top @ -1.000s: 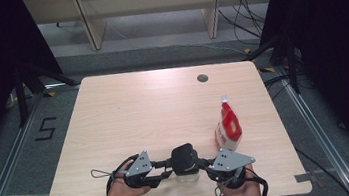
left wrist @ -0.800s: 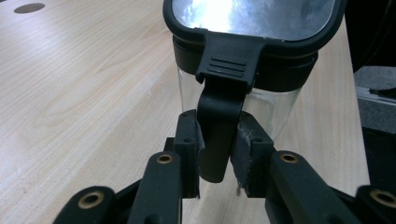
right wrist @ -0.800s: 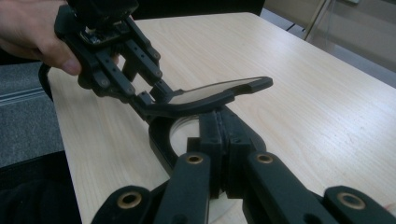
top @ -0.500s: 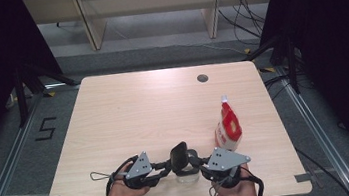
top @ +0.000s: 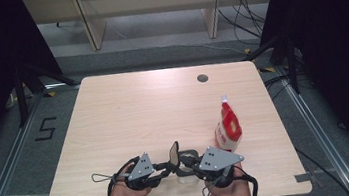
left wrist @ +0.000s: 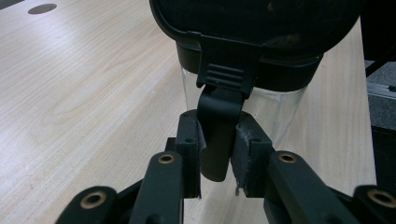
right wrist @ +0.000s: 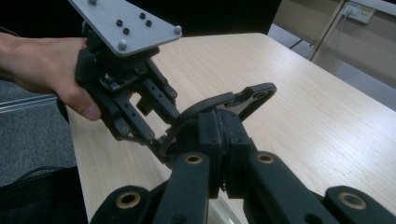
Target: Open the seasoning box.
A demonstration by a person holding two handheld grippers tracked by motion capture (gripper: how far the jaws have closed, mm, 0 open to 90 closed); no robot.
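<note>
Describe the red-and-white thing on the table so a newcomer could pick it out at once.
Start at the wooden table and go to its right side, just beyond the right gripper. There stands the red-and-white pouch, upright and tapering to a red top, the sole brightly coloured thing there.

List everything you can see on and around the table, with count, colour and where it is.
Jar: one, clear with a black hinged lid raised, near edge of the table between the two tools.
Lid clasp: one, black, between the left tool's pads.
Pouch: one, white and red, standing upright right of the jar.
Table: one, light wood, with a round dark hole near its far edge.
Floor mark "5": one, black, left of the table.
Cables: several, dark, on the floor beyond the table.
Left tool: one, black with grey plate, shut on the lid clasp.
Right tool: one, black with grey plate, shut at the jar's lid.
Hands: two, at the near edge.
</note>
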